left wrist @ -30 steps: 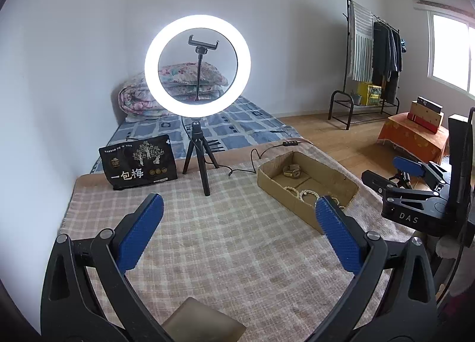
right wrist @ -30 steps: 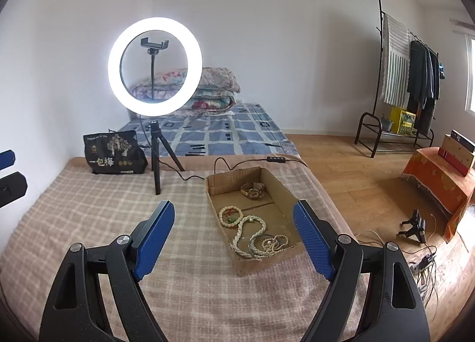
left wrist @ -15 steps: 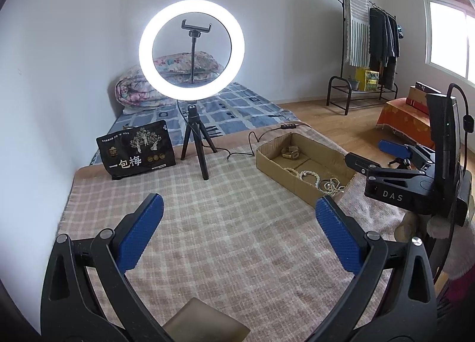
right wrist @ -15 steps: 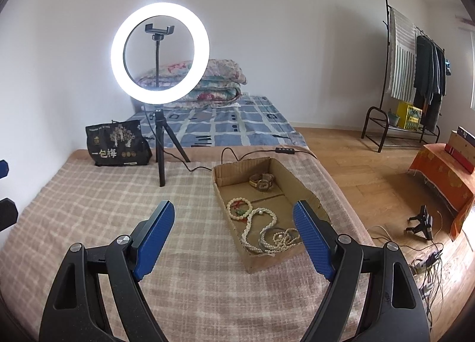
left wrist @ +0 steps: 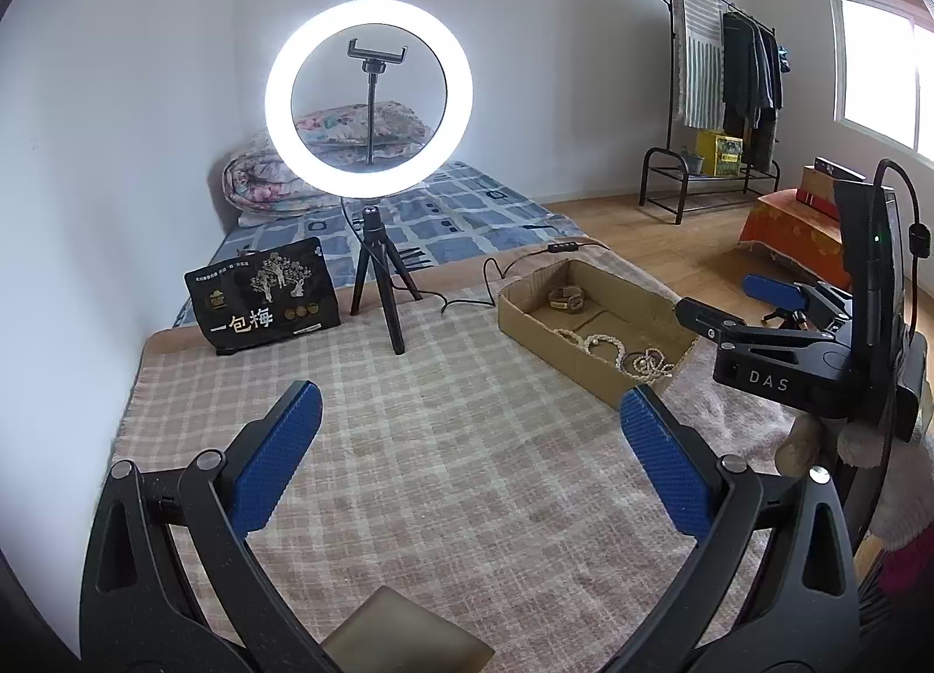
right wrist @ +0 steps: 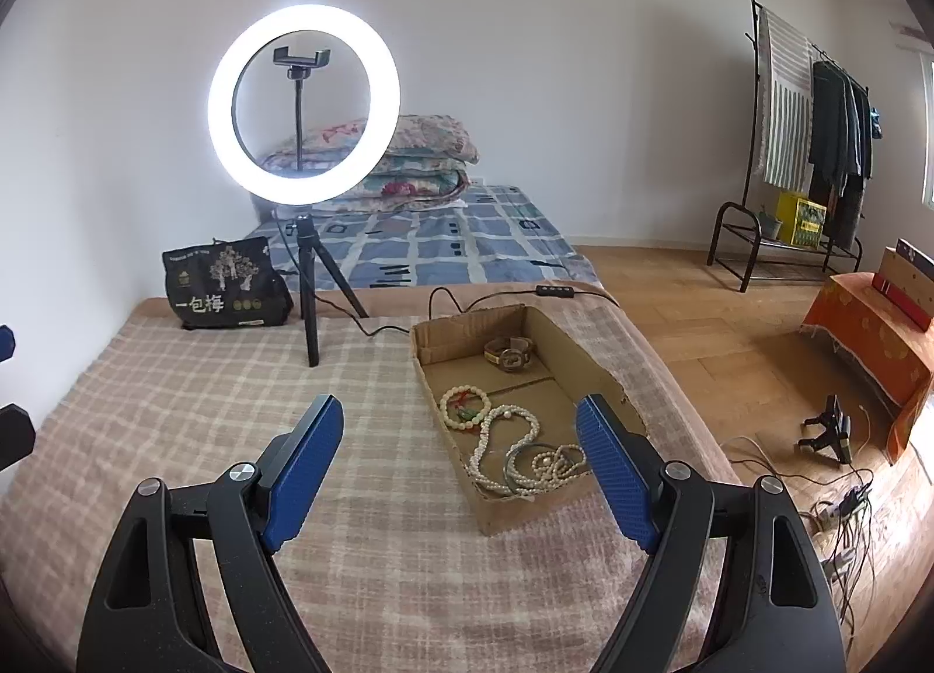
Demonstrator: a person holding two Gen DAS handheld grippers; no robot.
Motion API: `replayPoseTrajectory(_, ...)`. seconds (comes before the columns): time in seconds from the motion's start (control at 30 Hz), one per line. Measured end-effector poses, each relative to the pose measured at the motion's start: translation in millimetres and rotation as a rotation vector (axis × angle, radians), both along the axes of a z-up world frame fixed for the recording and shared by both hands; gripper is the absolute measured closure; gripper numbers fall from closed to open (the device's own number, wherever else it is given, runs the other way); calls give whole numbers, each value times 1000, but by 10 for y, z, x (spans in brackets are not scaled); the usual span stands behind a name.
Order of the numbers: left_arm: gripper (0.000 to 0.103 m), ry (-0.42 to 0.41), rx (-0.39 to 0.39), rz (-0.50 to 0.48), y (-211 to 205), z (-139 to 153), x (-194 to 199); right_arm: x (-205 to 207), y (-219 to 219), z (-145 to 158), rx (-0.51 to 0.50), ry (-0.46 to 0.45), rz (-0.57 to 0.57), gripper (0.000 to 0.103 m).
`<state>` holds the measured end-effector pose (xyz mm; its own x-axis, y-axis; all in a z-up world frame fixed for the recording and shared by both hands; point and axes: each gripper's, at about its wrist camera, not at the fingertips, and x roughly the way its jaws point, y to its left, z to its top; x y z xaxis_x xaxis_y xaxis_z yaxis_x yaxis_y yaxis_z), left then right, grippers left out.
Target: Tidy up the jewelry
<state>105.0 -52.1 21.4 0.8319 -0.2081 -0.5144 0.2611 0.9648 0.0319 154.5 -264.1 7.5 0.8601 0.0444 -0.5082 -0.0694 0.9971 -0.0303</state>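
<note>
Jewelry lies in the cardboard box (right wrist: 560, 358) on the checked blanket (right wrist: 233, 410): a watch (right wrist: 511, 353) at its far end, a bead bracelet (right wrist: 465, 407) and pearl necklaces (right wrist: 525, 454) nearer. Beyond the box stand a ring light (right wrist: 303, 104) on its tripod and a black bag (right wrist: 225, 288). Left gripper (left wrist: 467, 445) and right gripper (right wrist: 461, 471) both hover short of the box, jaws wide and empty.
</note>
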Motion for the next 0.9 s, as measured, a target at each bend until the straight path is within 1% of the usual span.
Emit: replayPoseTrajectory(0.9,0,-1,-1,-2,-27,1,-9,10,-19,-20,1,9,-1,21)
